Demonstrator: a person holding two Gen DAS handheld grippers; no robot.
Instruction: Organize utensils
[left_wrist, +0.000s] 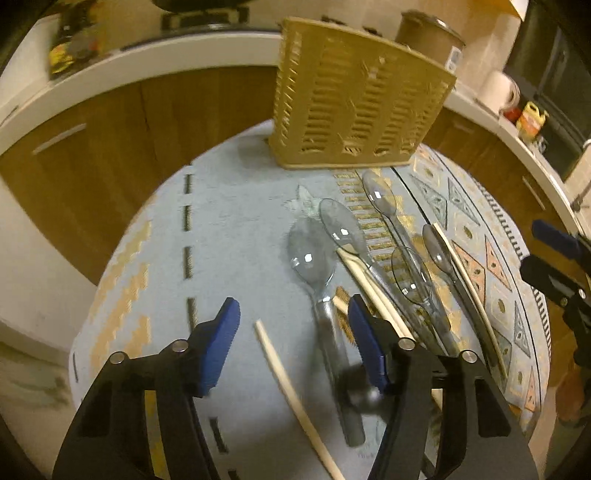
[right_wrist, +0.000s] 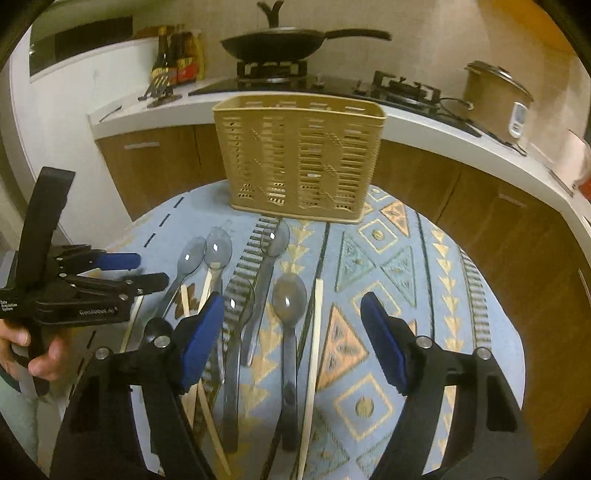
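Note:
Several clear plastic spoons and pale chopsticks lie side by side on a round table with a patterned cloth (left_wrist: 229, 229). A tan slotted utensil basket (left_wrist: 354, 107) (right_wrist: 299, 155) stands upright at the table's far edge. My left gripper (left_wrist: 291, 306) hovers open over a lone chopstick (left_wrist: 288, 387) and a clear spoon (left_wrist: 314, 266), touching neither. My right gripper (right_wrist: 291, 302) is open above a grey-tinted spoon (right_wrist: 290, 295), with a chopstick (right_wrist: 317, 332) just right of it. In the right wrist view the left gripper (right_wrist: 151, 271) shows at the left, held by a hand (right_wrist: 44, 358).
Behind the table runs a white counter over wooden cabinets (right_wrist: 417, 173). On it sit a wok (right_wrist: 273, 46) on a gas hob, a rice cooker (right_wrist: 495, 99) and sauce bottles (right_wrist: 177, 59). The patterned cloth (right_wrist: 461, 295) right of the utensils is bare.

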